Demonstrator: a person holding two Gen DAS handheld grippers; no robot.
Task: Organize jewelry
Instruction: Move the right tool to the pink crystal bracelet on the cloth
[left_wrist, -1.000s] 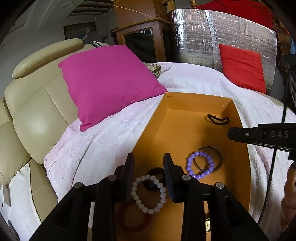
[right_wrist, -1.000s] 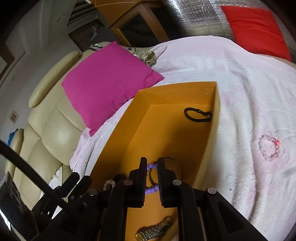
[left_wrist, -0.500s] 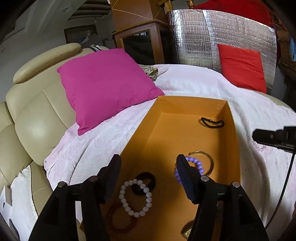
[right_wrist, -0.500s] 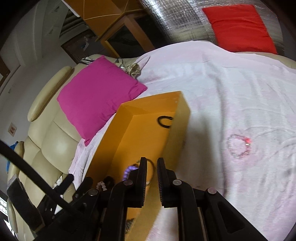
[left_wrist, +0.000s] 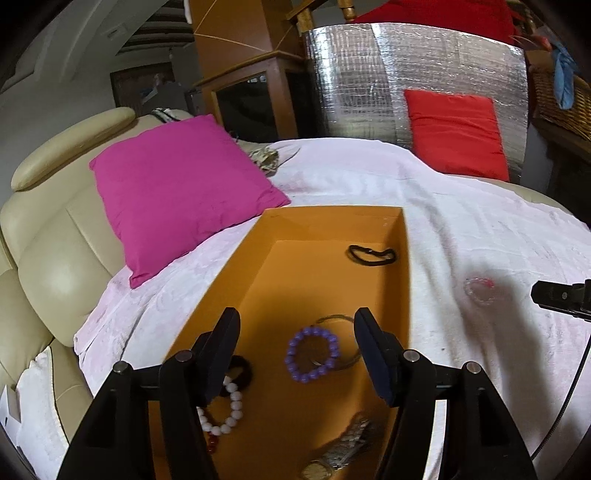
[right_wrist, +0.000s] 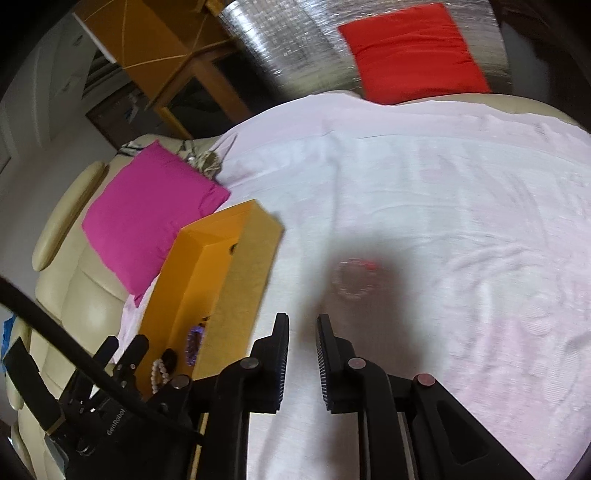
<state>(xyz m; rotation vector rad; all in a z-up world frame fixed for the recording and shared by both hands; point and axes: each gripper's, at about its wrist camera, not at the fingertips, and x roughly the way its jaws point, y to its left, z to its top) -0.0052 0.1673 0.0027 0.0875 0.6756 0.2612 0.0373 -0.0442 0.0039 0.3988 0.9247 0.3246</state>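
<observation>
The right hand-held gripper (right_wrist: 302, 332) is hovering, jaws slightly parted and empty, short of the clear bead bracelet (right_wrist: 356, 278) lying on the white blanket (right_wrist: 461, 221), presumably lining up a pickup. The left hand-held gripper (left_wrist: 297, 334) is spread wide over the orange box (left_wrist: 406, 266), holding nothing.

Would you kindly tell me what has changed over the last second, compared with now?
The left gripper opened wide above the orange box, having let go of the white bead bracelet. The right gripper swung out of the box toward the pink bracelet on the white cover, its jaws parting slightly. The purple bracelet, black hair tie and watch stayed put.
</observation>
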